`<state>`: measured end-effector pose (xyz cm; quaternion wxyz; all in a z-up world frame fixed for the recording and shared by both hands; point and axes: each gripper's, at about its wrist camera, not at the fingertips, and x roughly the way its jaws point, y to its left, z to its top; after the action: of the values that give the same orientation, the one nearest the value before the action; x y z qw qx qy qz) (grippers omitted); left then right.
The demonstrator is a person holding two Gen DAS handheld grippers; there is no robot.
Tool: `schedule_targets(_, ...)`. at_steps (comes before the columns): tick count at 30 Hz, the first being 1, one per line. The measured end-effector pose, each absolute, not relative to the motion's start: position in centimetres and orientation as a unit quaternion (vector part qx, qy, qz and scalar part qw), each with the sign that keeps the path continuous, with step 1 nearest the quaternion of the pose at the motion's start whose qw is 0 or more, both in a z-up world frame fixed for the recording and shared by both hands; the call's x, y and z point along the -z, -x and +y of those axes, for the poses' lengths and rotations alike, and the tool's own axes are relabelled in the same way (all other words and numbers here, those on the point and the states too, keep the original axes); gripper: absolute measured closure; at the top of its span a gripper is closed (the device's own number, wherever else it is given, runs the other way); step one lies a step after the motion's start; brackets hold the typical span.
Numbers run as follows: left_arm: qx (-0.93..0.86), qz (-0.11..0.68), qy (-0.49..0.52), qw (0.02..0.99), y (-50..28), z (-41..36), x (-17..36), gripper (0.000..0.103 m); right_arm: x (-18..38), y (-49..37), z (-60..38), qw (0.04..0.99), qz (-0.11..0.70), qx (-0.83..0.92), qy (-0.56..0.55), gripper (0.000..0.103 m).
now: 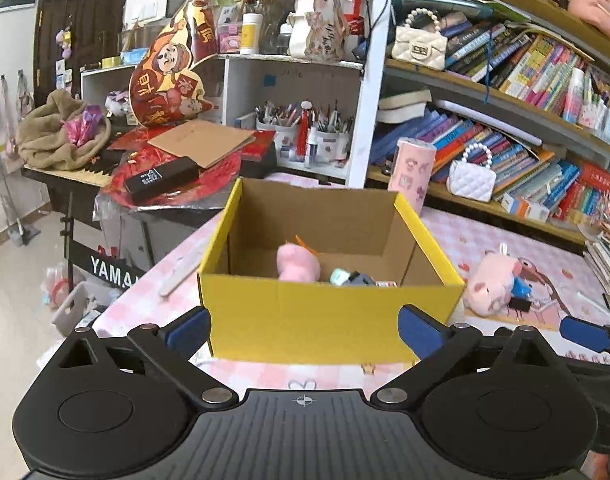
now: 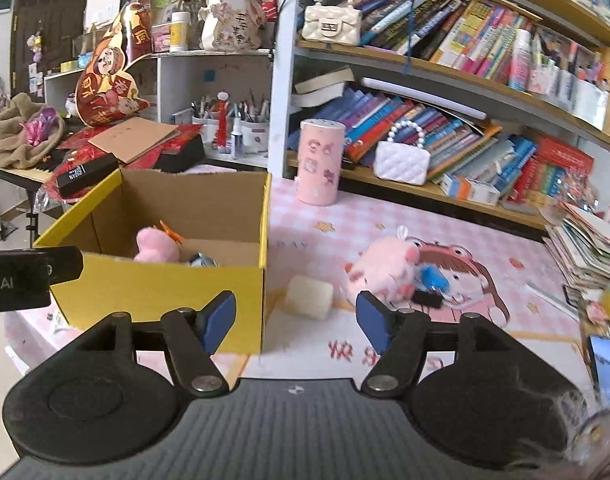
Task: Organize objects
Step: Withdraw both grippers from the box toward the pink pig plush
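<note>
yellow box [image 1: 329, 316] between open left tongs [image 1: 303, 326], seemingly untouched

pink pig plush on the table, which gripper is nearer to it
Right. The right gripper sits just short of the pink pig plush, its right pad almost at the toy. The left gripper faces the yellow box, with the plush off to its right.

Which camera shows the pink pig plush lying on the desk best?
The right wrist view: the pink pig plush lies near the frame's centre, whole, just beyond the open right gripper. In the left wrist view the plush sits smaller, off to the right beside the yellow box.
</note>
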<state>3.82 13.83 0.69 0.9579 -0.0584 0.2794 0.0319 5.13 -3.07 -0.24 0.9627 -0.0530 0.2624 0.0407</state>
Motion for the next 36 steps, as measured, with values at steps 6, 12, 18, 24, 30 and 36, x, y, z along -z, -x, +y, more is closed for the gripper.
schedule_targets(6,-0.016,0.299,0.052,0.953,-2.5,13.2,0.5,0.002,1.6,-3.1,-3.3,0.957,0.284,-0.016,0.054,0.034)
schedule_targets(12,0.003,0.302,0.037,0.952,-1.5,12.1,0.8,0.002,3.0,-1.1,-4.1,0.947,0.315,0.014,0.058,0.033)
schedule_targets(18,0.044,0.320,0.027,0.946,-1.4,10.3,1.4,0.002,3.3,1.0,-5.7,0.944,0.322,0.052,0.045,0.030)
schedule_targets(24,0.090,0.320,0.004,0.943,-1.3,7.7,1.4,0.002,3.3,2.2,-8.2,0.940,0.327,0.099,0.024,0.028)
schedule_targets(30,0.122,0.326,0.003,0.937,-2.3,5.2,1.8,0.002,3.5,2.7,-10.7,0.933,0.333,0.134,0.013,0.027)
schedule_targets(36,0.148,0.336,-0.003,0.930,-3.5,1.7,2.3,0.002,3.8,2.7,-13.9,0.927,0.339,0.162,0.005,0.026)
